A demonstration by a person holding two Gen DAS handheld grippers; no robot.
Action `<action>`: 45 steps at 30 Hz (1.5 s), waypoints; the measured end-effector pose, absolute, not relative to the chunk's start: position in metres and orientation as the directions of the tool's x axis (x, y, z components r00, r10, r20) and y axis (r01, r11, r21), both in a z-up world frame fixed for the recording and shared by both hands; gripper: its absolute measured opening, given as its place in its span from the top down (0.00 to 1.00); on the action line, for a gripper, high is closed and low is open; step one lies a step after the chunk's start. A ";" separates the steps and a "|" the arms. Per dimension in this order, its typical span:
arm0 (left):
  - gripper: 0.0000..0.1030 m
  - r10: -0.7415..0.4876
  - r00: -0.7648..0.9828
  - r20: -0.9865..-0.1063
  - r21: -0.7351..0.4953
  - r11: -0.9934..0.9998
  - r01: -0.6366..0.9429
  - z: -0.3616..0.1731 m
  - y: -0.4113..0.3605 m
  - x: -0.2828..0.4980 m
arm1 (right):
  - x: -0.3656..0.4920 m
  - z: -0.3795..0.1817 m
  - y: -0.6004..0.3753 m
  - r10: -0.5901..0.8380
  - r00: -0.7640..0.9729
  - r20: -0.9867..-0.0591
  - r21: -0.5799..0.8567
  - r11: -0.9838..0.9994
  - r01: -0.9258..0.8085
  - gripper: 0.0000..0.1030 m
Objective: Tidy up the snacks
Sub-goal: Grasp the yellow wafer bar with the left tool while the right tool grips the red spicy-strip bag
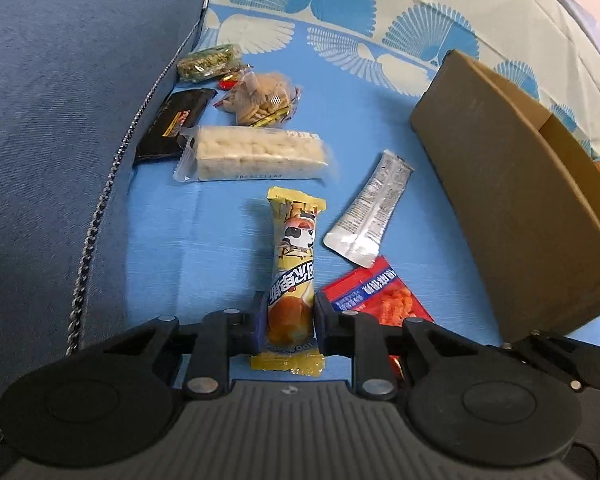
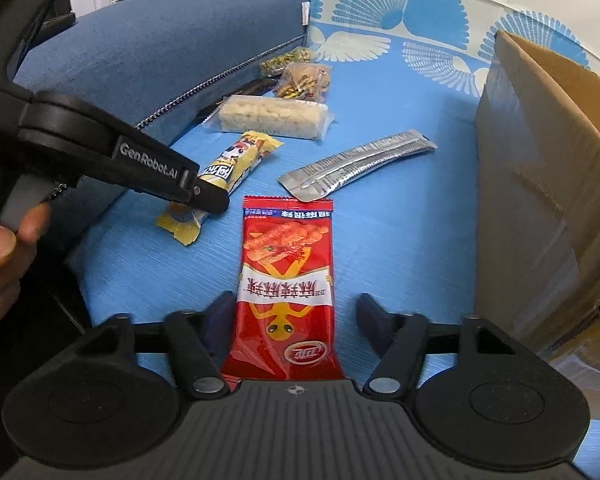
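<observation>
Left gripper: pads pinch yellow cake-bar wrapper near its tail; lift level | Right gripper: jaws spread around red snack packet on blue sheet; close squarely | Destination, judged: cardboard box, right.

My two wrist cameras look steeply down from close over the blue bedsheet, facing its far patterned edge, and both share the yellow snack bar and cardboard box on the right.
</observation>
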State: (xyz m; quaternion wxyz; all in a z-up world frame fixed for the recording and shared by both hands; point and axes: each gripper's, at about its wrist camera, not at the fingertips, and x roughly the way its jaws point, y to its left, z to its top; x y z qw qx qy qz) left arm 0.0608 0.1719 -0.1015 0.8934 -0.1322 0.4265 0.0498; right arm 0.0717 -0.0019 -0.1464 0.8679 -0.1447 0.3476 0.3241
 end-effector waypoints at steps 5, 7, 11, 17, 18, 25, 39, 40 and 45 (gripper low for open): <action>0.74 -0.059 0.621 -0.782 -0.255 0.939 -0.232 -0.094 0.173 0.040 | 0.068 -0.138 -0.005 0.475 0.552 -0.685 -0.017 0.747 -0.664 0.51; 0.74 -0.050 0.620 -0.783 -0.253 0.936 -0.244 -0.092 0.170 0.034 | 0.066 -0.132 -0.006 0.486 0.551 -0.678 -0.006 0.747 -0.665 0.52; 0.74 -0.035 0.591 -0.806 -0.228 0.940 -0.255 -0.097 0.168 0.041 | 0.067 -0.127 -0.009 0.487 0.550 -0.679 0.004 0.751 -0.660 0.50; 0.74 -0.023 0.563 -0.826 -0.206 0.942 -0.264 -0.105 0.167 0.048 | 0.073 -0.134 -0.010 0.478 0.550 -0.685 0.015 0.764 -0.645 0.40; 0.74 -0.023 0.564 -0.825 -0.205 0.943 -0.262 -0.105 0.167 0.048 | 0.073 -0.135 -0.011 0.480 0.549 -0.684 0.018 0.764 -0.645 0.39; 0.74 -0.025 0.561 -0.827 -0.209 0.941 -0.267 -0.105 0.167 0.048 | 0.071 -0.142 -0.005 0.480 0.538 -0.693 0.002 0.748 -0.664 0.36; 0.73 -0.020 0.560 -0.829 -0.201 0.943 -0.265 -0.105 0.165 0.048 | 0.071 -0.145 -0.004 0.462 0.540 -0.704 -0.015 0.750 -0.662 0.36; 0.73 -0.020 0.560 -0.828 -0.202 0.943 -0.265 -0.105 0.165 0.048 | 0.071 -0.145 -0.004 0.462 0.540 -0.704 -0.016 0.749 -0.662 0.36; 0.73 -0.019 0.560 -0.828 -0.200 0.943 -0.265 -0.105 0.165 0.048 | 0.070 -0.146 -0.003 0.452 0.546 -0.705 -0.037 0.746 -0.665 0.38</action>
